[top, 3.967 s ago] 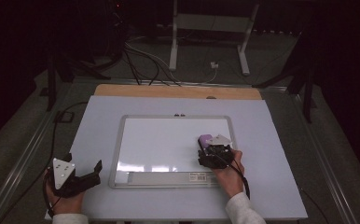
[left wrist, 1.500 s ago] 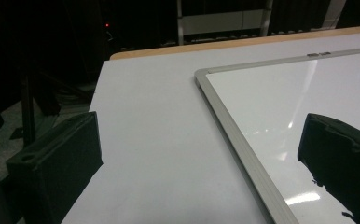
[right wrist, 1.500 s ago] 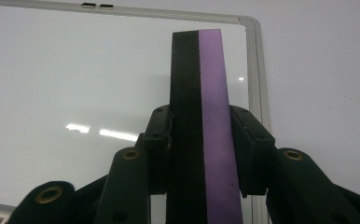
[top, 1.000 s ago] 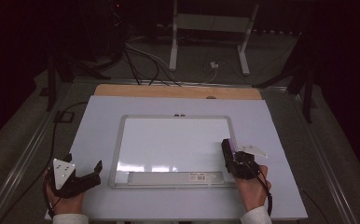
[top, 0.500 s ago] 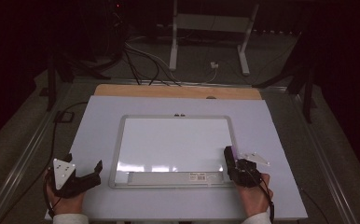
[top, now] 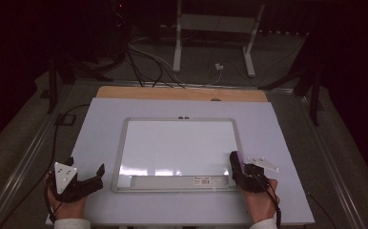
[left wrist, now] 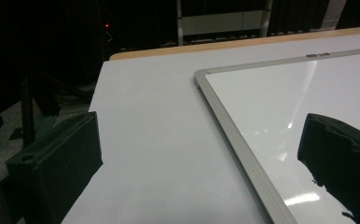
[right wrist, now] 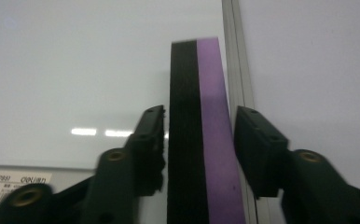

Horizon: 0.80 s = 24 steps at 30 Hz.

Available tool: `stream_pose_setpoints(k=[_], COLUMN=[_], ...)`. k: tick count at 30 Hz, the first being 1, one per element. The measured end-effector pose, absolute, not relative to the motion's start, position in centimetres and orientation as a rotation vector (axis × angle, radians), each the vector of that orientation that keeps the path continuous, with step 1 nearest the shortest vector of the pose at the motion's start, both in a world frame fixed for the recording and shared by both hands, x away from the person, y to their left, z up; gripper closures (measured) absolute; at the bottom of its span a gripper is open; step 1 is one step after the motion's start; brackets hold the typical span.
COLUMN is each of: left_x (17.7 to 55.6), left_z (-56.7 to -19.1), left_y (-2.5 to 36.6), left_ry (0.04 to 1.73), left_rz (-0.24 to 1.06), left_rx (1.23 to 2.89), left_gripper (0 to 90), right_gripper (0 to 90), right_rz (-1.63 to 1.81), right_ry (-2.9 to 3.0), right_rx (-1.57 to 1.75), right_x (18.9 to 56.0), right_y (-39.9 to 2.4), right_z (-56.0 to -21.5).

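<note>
Item: purple-and-black eraser (right wrist: 199, 135), a flat block standing on edge at the whiteboard's (top: 179, 145) right side, near its lower right corner, roughly four o'clock from the board's centre in the high view. Black felt face towards the board surface, purple back towards the frame rail (right wrist: 236, 70).

Key relation: in the right gripper view the eraser sits directly between the jaws, its long axis running straight away from the camera towards twelve o'clock, parallel to the rail. The block extends well past the fingertips.

Right gripper (top: 237, 164): its jaws have just been opening. They now stand a little apart from the eraser, a thin gap visible on each flank, so the pads (right wrist: 257, 149) no longer press it. Judged a release, with the eraser left on the board edge.

Left gripper (top: 94, 177): rests on the white table sheet (top: 287, 143) at about eight o'clock from the board, jaws spread wide with nothing between them, pointing towards three o'clock in the high view. Far from the eraser; the right hand (top: 260, 202) is plainly the nearer.

Writing: a printed label (right wrist: 15, 184) on the board's lower tray; "No. 7851" or similar is faintly legible and the rest is too blurred to read. No brand is readable on the eraser.
</note>
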State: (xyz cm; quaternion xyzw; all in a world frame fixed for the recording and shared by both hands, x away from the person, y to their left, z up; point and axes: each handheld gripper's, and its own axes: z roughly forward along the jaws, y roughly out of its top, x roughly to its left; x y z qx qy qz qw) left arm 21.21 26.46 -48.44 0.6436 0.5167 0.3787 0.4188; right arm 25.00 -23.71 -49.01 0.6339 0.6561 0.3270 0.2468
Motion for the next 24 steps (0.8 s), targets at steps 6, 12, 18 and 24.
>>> stream_pose_setpoints(k=[6, 12, 18, 24], left_x=[21.2, 21.2, 21.2, 21.2], left_z=[-48.4, -48.4, -48.4, -48.4], left_y=[26.4, 26.5, 26.5, 26.6], left_ry=[1.296, 1.296, 1.297, 1.298], left_rz=[0.949, 0.95, 0.95, 0.945], left_rx=[1.613, 1.612, 1.604, 1.598], left_gripper=[0.4, 0.4, 0.4, 0.4], right_gripper=[33.6, 15.0, 3.7, 0.2], right_rz=[0.946, 1.033, 1.108, 1.128], right_ry=[1.784, 1.844, 1.848, 1.837], right_rx=[1.668, 1.568, 1.478, 1.418], right_x=[25.3, 26.0, 26.4, 26.2], right_y=[-24.0, -24.3, -25.3, -26.5], right_z=[-48.6, -47.9, -46.9, -46.4])
